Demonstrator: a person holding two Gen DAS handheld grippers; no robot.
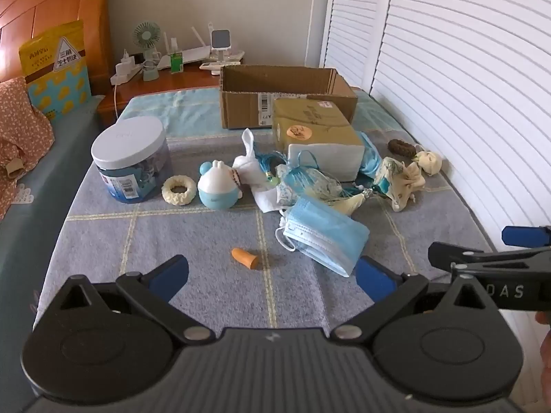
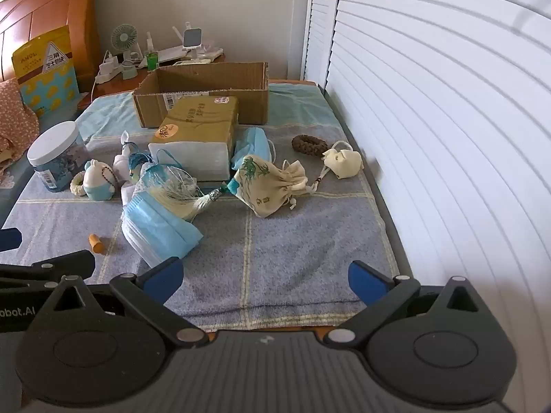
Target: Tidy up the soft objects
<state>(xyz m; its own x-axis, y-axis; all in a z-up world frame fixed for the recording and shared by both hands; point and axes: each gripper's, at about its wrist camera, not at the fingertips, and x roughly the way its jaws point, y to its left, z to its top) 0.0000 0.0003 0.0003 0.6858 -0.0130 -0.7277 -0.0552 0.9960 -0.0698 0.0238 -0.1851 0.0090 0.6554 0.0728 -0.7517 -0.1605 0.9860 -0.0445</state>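
Observation:
Soft items lie scattered on a blue-grey checked cloth (image 1: 206,292). A stack of blue face masks (image 1: 325,235) lies near the front; it also shows in the right wrist view (image 2: 160,229). A cream drawstring pouch (image 2: 270,186) with green print, a small cream pouch (image 2: 344,163), a brown braided ring (image 2: 309,145), a white-blue plush toy (image 1: 217,186), a cream ring (image 1: 179,190), a white sock (image 1: 248,161) and an orange earplug (image 1: 245,258) lie around. An open cardboard box (image 1: 286,94) stands behind. My left gripper (image 1: 272,275) is open and empty above the cloth. My right gripper (image 2: 266,280) is open and empty.
A clear jar with a white lid (image 1: 132,161) stands at left. A taped brown parcel (image 1: 315,124) rests on a white block (image 1: 325,160) before the box. White louvred doors (image 1: 447,86) run along the right. A nightstand with a fan (image 1: 147,39) is behind.

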